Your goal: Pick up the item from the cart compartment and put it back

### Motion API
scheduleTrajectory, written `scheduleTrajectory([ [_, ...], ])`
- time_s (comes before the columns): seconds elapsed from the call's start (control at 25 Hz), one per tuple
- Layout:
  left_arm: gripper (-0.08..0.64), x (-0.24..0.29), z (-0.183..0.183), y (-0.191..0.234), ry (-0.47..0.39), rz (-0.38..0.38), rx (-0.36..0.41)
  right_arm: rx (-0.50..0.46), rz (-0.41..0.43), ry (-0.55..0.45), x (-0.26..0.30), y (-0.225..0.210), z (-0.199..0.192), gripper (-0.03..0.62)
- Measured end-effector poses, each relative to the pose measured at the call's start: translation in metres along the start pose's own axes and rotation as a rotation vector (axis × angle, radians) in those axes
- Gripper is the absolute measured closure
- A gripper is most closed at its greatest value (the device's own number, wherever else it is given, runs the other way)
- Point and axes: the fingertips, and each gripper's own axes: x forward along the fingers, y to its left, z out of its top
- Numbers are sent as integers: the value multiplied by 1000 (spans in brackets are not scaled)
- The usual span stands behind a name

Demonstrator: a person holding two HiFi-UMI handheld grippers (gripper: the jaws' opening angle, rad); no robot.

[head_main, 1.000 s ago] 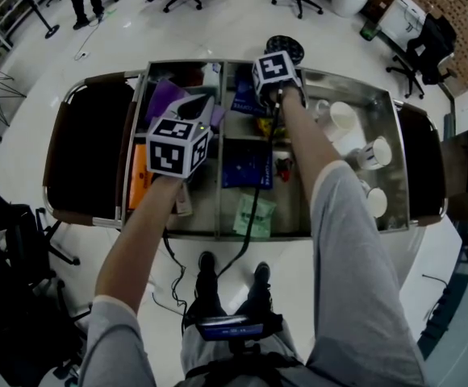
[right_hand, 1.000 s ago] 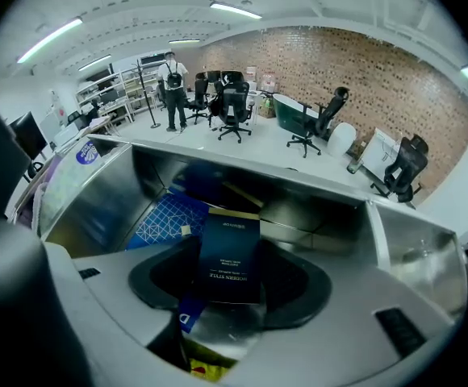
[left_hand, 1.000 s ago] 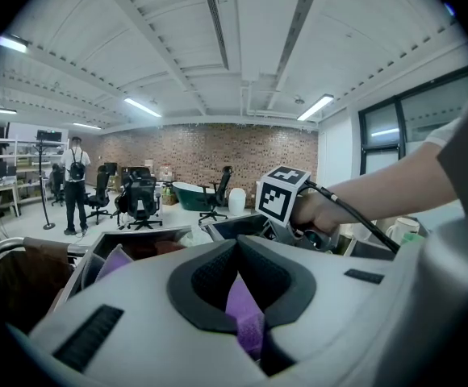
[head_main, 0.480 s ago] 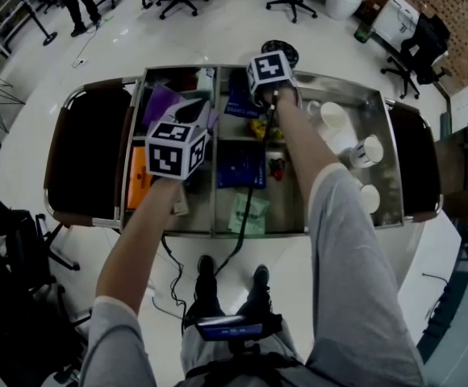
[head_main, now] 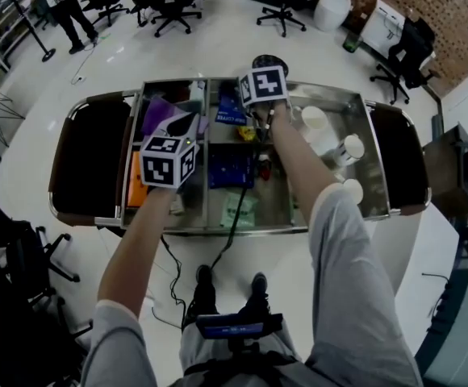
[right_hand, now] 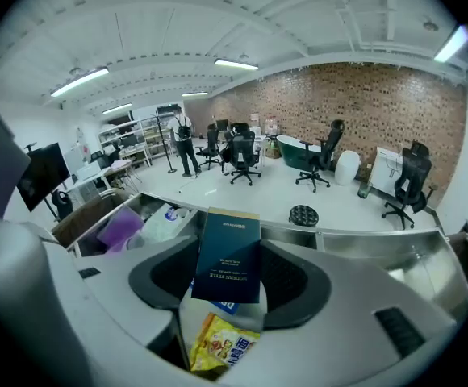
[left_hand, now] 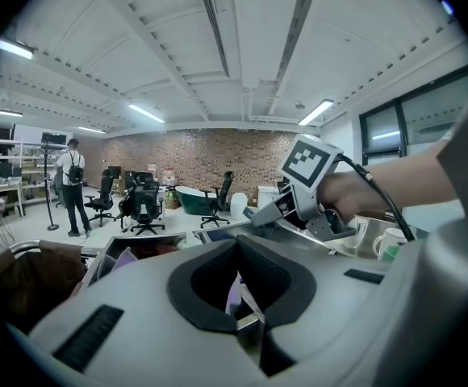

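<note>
Above the rear middle compartment of the stainless-steel cart [head_main: 339, 92], the right gripper [right_hand: 232, 276] grasps a dark blue flat box [right_hand: 227, 244], clear of the yellow snack packet [right_hand: 218, 341]. Pick-up appears complete. Next: lower it back and release. The left gripper [left_hand: 238, 285] is closed, empty.

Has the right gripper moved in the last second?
Yes: the right gripper, shut on the dark blue box, rose, edging toward the cart's back rim.
</note>
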Motion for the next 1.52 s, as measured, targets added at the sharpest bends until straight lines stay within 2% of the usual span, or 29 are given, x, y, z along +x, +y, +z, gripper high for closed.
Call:
scheduleTrajectory([
  [0.2, 555, -22, 2, -10, -19, 9, -6, -23, 69, -116, -46, 22, -2, 347],
  [0.44, 555, -55, -4, -25, -40, 13, -22, -55, 155, -236, -105, 47, -23, 347],
  [0.68, 555, -91, -6, -45, -69, 11, -35, -122, 197, -355, -169, 60, -53, 347],
  [0.88, 555, -123, -10, -60, -99, 12, -49, -107, 248, -432, -218, 64, -85, 347],
  [1.24, 555, -178, -28, -96, -131, 24, -33, -225, 198, -490, -289, 62, -157, 347],
  [1.52, 555, -208, -58, -112, -119, 42, -76, -182, 206, -499, -315, 56, -205, 347],
])
